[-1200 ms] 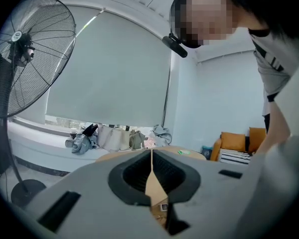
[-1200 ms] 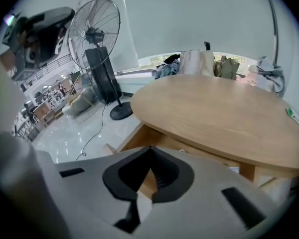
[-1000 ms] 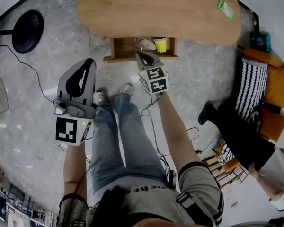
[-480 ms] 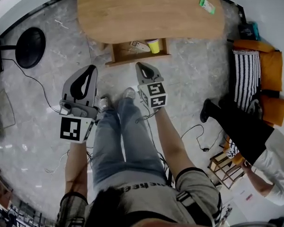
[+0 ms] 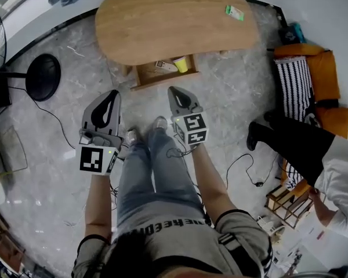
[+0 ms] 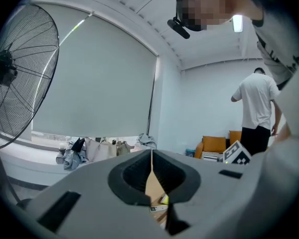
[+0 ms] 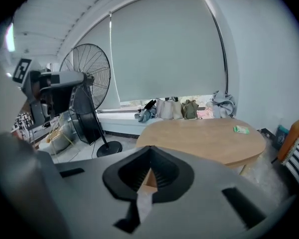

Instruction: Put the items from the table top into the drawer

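Observation:
A small green packet (image 5: 234,13) lies on the far right part of the oval wooden table (image 5: 162,22); the right gripper view shows the green packet (image 7: 240,129) too. Under the table's near edge the wooden drawer (image 5: 145,77) stands open, holding a yellow cup (image 5: 180,64) and a white flat item (image 5: 165,66). My left gripper (image 5: 112,94) and right gripper (image 5: 175,90) hang over the floor short of the drawer, both shut with nothing in them. In their own views the left gripper (image 6: 151,156) and right gripper (image 7: 149,151) show their jaws meeting at the tip.
A standing fan (image 7: 87,78) with a round black base (image 5: 43,77) is left of the table. An orange sofa with a striped cushion (image 5: 304,86) is at the right. A person in a white shirt (image 5: 336,178) stands close at the right. Cables (image 5: 246,172) trail on the marble floor.
Both grippers have drawn back from the drawer as the view backed away from the table. The right gripper, which was at the drawer's front, is now well short of it.

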Demonstrator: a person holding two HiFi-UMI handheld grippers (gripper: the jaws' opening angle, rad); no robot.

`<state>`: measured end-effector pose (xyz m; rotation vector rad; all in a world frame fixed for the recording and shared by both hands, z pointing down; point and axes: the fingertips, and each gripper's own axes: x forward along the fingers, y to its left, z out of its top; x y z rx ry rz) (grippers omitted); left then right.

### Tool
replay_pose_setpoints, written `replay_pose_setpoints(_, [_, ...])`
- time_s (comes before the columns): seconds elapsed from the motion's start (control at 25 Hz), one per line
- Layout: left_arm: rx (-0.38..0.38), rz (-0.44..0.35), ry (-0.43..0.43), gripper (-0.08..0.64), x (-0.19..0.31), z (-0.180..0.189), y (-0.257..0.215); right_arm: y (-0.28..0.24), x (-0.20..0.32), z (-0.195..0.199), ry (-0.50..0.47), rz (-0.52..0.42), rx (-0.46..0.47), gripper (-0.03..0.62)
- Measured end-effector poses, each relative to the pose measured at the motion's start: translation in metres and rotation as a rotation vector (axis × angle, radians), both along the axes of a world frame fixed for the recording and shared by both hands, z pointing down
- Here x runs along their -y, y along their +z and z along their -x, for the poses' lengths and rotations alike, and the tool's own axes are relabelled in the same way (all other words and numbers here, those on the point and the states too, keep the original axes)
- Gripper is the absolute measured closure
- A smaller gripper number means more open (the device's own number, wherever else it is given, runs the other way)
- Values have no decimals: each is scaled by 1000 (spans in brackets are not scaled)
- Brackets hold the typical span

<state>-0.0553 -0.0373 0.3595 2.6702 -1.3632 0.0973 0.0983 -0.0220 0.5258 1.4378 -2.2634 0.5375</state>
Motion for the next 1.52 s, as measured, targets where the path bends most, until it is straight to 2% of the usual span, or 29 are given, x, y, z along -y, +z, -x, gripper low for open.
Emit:
replay_pose_setpoints(0.28, [4,-21,16,548,-14,1,-38,-60,-15,-9,49,-64,35,589])
replay_pose_setpoints(0.64, [5,-66,47,548,-29,-4,-81,-123,-41,-13,60,-146,-7,589])
replay_pose_setpoints(0.96, [3,-100,81,548,-45,-6,-106,-184,-59,-5,65,-258,-24,589])
replay_pose_setpoints(1.4, [-12,-162,110,548,-61,-8,-145,-239,-81,-11,122,-325,-36,589])
replay_pose_setpoints(1.52, [-19,-184,118,548,-65,-8,-155,-260,-85,-12,137,-369,-51,589])
